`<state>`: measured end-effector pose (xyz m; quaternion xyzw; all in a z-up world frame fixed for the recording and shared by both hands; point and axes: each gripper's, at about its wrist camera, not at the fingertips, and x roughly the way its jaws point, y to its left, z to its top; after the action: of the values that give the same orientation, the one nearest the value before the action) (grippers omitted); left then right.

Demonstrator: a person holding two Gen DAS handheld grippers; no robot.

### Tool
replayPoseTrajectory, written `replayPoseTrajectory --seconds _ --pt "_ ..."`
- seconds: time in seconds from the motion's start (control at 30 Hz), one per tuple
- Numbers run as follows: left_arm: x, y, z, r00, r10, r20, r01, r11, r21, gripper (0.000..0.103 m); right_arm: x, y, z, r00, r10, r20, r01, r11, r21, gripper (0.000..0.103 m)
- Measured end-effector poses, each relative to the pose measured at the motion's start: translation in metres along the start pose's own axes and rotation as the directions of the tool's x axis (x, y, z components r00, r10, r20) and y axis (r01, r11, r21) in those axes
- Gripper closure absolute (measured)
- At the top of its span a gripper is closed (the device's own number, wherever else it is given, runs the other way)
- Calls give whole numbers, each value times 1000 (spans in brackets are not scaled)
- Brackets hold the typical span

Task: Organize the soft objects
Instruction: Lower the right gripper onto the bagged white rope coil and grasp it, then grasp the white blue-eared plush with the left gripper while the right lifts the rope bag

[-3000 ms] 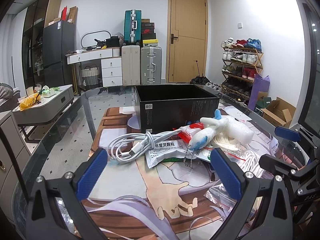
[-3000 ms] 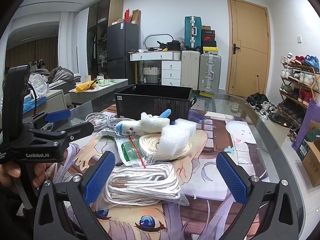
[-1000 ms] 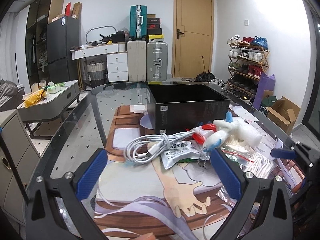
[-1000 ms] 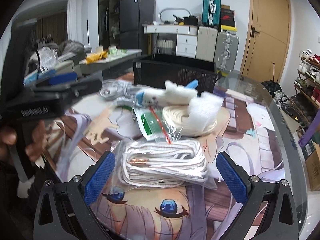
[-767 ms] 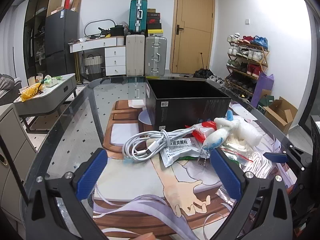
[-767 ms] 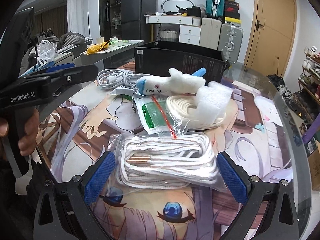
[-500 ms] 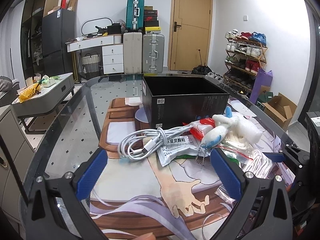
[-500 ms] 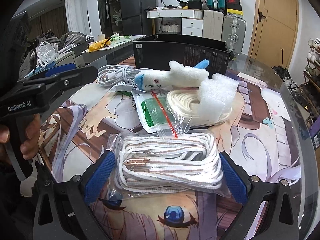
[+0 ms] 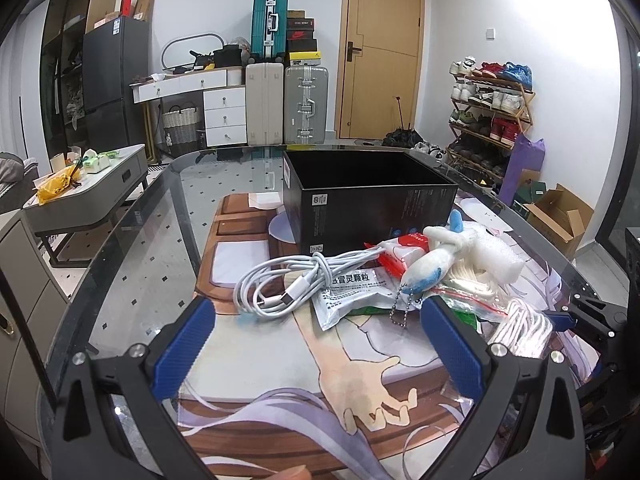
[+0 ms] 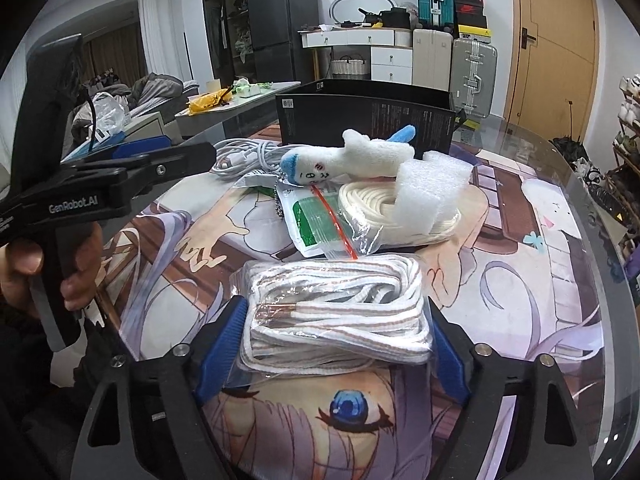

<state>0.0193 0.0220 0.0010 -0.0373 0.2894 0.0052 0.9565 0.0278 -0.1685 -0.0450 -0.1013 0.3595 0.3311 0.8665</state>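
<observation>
Right claw (image 10: 334,342): its blue pads have just been drawing in around the bagged white laces (image 10: 334,312); the bag sits squarely between them and both pads now appear to touch its sides, the bag still lying on the worktop.
Left claw (image 9: 318,342): spread wide and hovering above the printed mat (image 9: 360,360), nothing between its pads; a person's hand (image 10: 38,268) grips its handle in the right wrist view.
Bagged white laces: nearest item on the mat, at the front of the heap, just in front of the green-and-white sachet (image 10: 316,220).
Plush toy (image 10: 352,158): white with a blue tip, lying across the top of the heap, a bead chain hanging from it.
Foam piece (image 10: 430,190): white, resting on the coil of cream cord (image 10: 372,204) beside the plush toy.
White cable (image 9: 288,284): a loose bundle on the left side of the heap, touching the silver packet (image 9: 352,292).
Black box (image 9: 368,196): open-topped, standing on the mat right behind the heap.
Worktop (image 9: 132,256): glass with a rounded edge, the mat spread over its middle.
</observation>
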Motion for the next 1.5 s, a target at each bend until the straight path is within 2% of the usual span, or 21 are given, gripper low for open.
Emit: replayPoseTrajectory --seconds 0.37,0.63,0.73,1.07,1.37,1.47,1.5 --pt "0 -8 3 1000 -13 -12 14 1000 27 0 -31 -10 -6 996 -10 86 7 999 39 21" --pt "9 -23 14 995 -89 -47 92 995 48 0 -53 -23 1 983 -62 171 48 995 84 21" --pt "15 -26 19 990 -126 -67 129 991 41 1 -56 -30 5 979 -83 185 66 993 96 21" --pt "36 -52 29 985 -123 -119 138 983 121 3 -58 -50 15 972 -141 186 117 984 135 21" --pt "60 -65 33 976 -138 -170 162 977 137 20 -58 -65 21 967 -172 191 141 976 163 21" --pt "66 -67 34 972 -147 -183 172 976 131 32 -57 -67 23 966 -175 190 144 976 163 21" --pt "67 -67 34 968 -160 -192 186 975 125 41 -57 -68 23 966 -175 189 145 976 163 21"
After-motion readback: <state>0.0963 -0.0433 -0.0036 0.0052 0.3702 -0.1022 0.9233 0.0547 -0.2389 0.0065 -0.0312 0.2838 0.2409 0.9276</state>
